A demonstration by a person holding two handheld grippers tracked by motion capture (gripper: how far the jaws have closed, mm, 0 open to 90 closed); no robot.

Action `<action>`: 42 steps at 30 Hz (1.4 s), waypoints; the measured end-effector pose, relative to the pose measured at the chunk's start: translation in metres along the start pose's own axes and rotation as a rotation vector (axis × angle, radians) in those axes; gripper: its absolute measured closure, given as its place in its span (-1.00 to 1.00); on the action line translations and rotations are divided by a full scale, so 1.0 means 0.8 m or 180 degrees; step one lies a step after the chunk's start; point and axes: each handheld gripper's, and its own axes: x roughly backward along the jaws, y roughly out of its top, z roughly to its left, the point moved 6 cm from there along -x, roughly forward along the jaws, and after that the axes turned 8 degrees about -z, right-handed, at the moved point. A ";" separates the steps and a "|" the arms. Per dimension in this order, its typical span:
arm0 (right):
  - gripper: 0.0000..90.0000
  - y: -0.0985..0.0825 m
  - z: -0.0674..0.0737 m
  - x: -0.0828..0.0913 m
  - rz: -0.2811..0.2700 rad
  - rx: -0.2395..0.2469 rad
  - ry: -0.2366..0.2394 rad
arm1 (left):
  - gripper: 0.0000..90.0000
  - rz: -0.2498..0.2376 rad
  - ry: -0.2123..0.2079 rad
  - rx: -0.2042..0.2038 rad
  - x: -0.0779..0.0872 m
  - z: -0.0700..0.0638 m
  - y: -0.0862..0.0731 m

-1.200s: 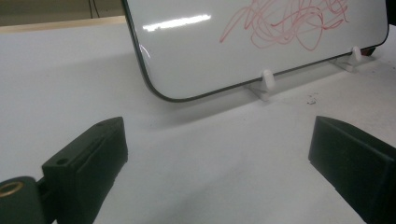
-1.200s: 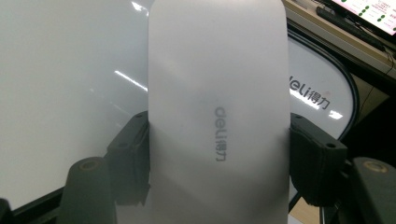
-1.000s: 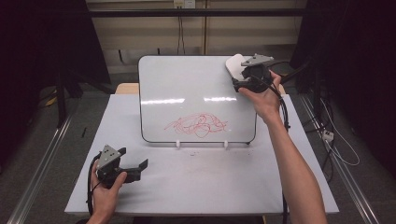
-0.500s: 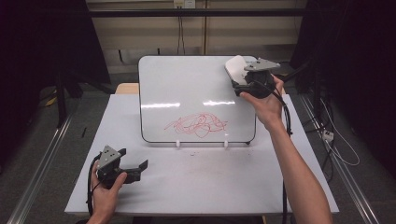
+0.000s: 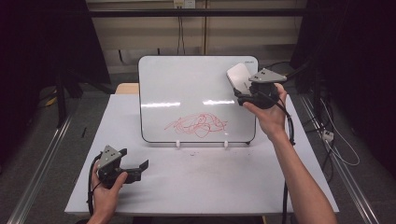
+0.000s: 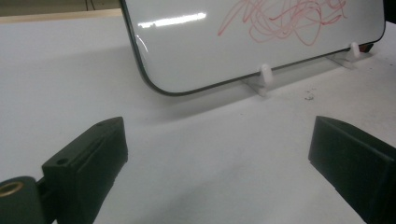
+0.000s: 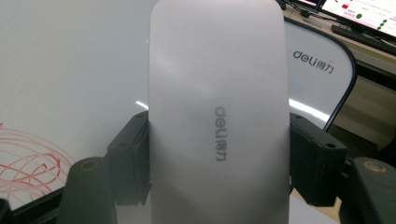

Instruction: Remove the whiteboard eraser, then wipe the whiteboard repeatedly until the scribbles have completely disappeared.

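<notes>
A small whiteboard (image 5: 187, 88) stands upright on white feet at the middle of the white table (image 5: 210, 186), with a red scribble (image 5: 198, 124) low on its face. My right gripper (image 5: 239, 88) is at the board's upper right corner, shut on a white eraser (image 5: 238, 77) marked "deli" (image 7: 217, 116); its two jaws press on the eraser's sides. The eraser stands in front of the board face, and contact with it cannot be told. My left gripper (image 5: 140, 168) rests low at the table's front left, open with nothing between its jaws, facing the board's lower edge (image 6: 261, 77).
Metal rails (image 5: 42, 154) run along both sides of the table. Cables (image 5: 336, 140) lie on the floor at the right. A wall with a cable stands behind the board. Bare tabletop lies between the board's feet and the front edge.
My right gripper has carried the eraser left and slightly down, from beside the board's top right corner onto its upper right face. The left gripper has stayed put.
</notes>
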 end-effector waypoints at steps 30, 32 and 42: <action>-0.30 -0.046 0.043 0.028 -0.0031 0.0067 0.0150 | -0.89 -0.0008 0.0047 -0.0033 0.000 0.005 0.000; -0.30 -0.049 0.047 0.029 -0.0028 0.0090 0.0140 | -0.89 -0.0022 0.0037 -0.0048 0.000 0.004 0.002; -0.30 -0.065 0.062 0.032 -0.0008 0.0149 0.0144 | -0.89 -0.0005 0.0008 -0.0088 -0.001 0.001 0.003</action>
